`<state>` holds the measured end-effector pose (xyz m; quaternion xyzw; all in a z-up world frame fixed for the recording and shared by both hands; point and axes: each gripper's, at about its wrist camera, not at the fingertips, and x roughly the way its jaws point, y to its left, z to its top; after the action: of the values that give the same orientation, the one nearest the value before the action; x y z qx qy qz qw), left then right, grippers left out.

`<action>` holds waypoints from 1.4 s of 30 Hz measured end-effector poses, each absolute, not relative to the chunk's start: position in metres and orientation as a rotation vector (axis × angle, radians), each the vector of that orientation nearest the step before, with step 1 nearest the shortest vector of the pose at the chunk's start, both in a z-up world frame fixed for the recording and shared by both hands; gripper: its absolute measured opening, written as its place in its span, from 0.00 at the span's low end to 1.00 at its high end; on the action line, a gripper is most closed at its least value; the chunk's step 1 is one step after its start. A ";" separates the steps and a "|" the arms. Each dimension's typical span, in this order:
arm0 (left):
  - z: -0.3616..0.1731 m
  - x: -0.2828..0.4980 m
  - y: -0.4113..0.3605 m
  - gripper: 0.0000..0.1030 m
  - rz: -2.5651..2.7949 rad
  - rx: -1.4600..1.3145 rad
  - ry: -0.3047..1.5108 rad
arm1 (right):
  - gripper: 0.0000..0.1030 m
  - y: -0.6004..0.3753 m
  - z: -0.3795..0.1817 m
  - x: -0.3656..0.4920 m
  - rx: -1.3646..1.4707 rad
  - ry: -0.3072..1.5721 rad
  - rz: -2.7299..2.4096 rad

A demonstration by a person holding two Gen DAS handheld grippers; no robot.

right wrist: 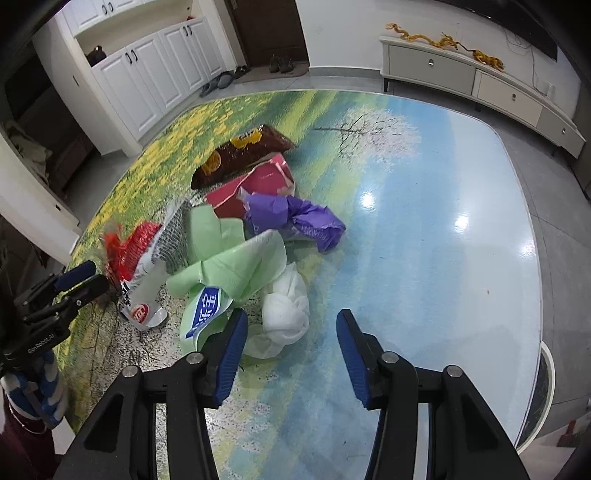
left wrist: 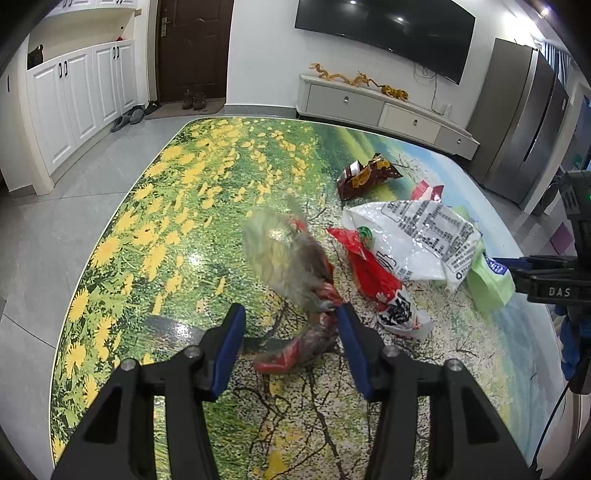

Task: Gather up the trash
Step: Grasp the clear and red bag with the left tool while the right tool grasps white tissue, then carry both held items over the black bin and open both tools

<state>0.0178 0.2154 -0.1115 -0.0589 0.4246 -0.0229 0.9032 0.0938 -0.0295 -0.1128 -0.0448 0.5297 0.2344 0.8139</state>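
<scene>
Left wrist view shows the left gripper (left wrist: pixel 291 321) spread around a crumpled clear-and-red plastic wrapper (left wrist: pixel 291 258), the right gripper (right wrist: pixel 291 325) spread near a white wad (right wrist: pixel 286 308); the pile looks uncollected on the glossy landscape-print table (right wrist: pixel 424 221).

A glossy counter (left wrist: pixel 155 206) printed with yellow flowers, blossom trees and blue sky fills the room's middle, catching ceiling-light glints. Grey floor tiles (left wrist: pixel 66 206) surround it. White panelled cabinets (left wrist: pixel 77 107) with dark handles line one wall beside a dark brown door (left wrist: pixel 192 48), shoes (left wrist: pixel 194 100) on its mat. A wall-mounted television (left wrist: pixel 388 33) hangs above a low drawer console (left wrist: pixel 384 110) carrying golden dragon figurines (left wrist: pixel 354 79). A steel refrigerator (left wrist: pixel 524 118) stands nearby.
</scene>
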 end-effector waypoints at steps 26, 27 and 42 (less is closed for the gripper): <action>-0.106 0.007 0.215 0.14 -0.070 -0.192 0.872 | 0.21 -0.087 -0.098 0.076 -0.083 1.067 0.402; -0.104 0.006 0.215 0.14 -0.068 -0.192 0.869 | 0.21 -0.090 -0.098 0.075 -0.077 1.064 0.395; -0.050 -0.001 0.178 0.14 -0.126 -0.150 0.787 | 0.21 -0.164 -0.074 0.059 0.082 0.980 0.328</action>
<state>-0.0008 0.1778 -0.0495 -0.0729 0.3829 -0.0613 0.9188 0.0585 -0.1641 -0.0743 0.0394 0.4683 0.1568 0.8687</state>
